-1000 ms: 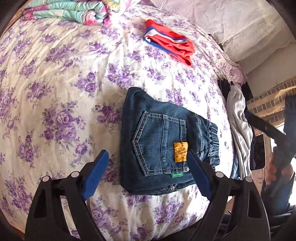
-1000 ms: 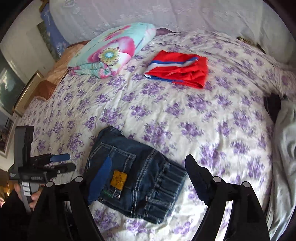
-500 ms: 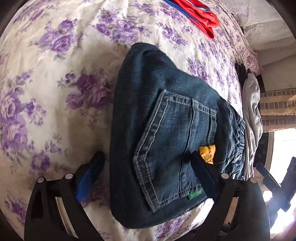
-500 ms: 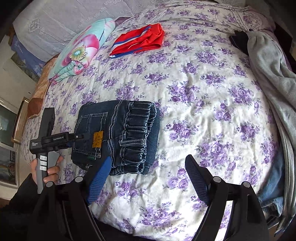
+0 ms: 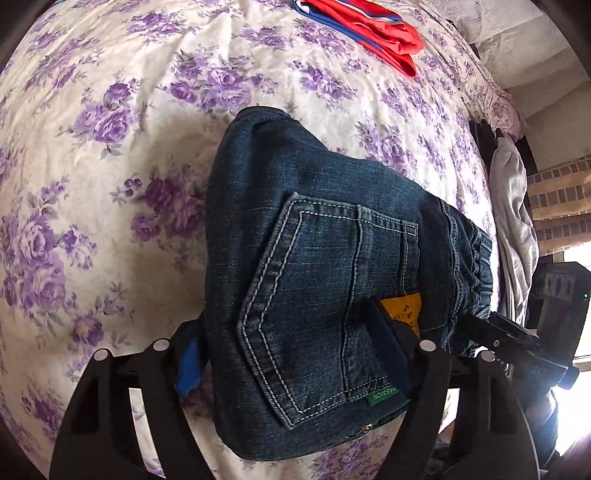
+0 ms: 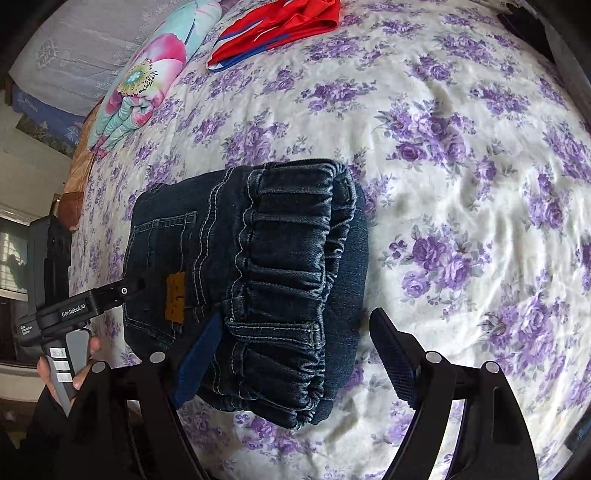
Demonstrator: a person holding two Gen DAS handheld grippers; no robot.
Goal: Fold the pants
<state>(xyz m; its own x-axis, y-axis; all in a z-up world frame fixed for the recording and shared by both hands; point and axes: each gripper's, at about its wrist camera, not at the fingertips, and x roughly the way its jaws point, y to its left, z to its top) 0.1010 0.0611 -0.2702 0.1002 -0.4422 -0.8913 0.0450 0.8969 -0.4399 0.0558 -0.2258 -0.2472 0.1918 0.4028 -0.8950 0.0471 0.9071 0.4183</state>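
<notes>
Left wrist view: the folded pants (image 5: 332,280) are seen lying as a compact bundle on the floral bed (image 5: 92,184), pocket side up. The left gripper (image 5: 291,354) is spread wide, one finger at each side of the bundle's near end, apparently so the stack can be squeezed and lifted whole. The right gripper (image 6: 295,354) is likewise held open astride the elastic waistband (image 6: 291,258), nothing clamped. A red garment (image 6: 273,26) lies well apart.

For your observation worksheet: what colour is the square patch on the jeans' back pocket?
Mustard yellow patch, clearest in the left wrist view.
</notes>
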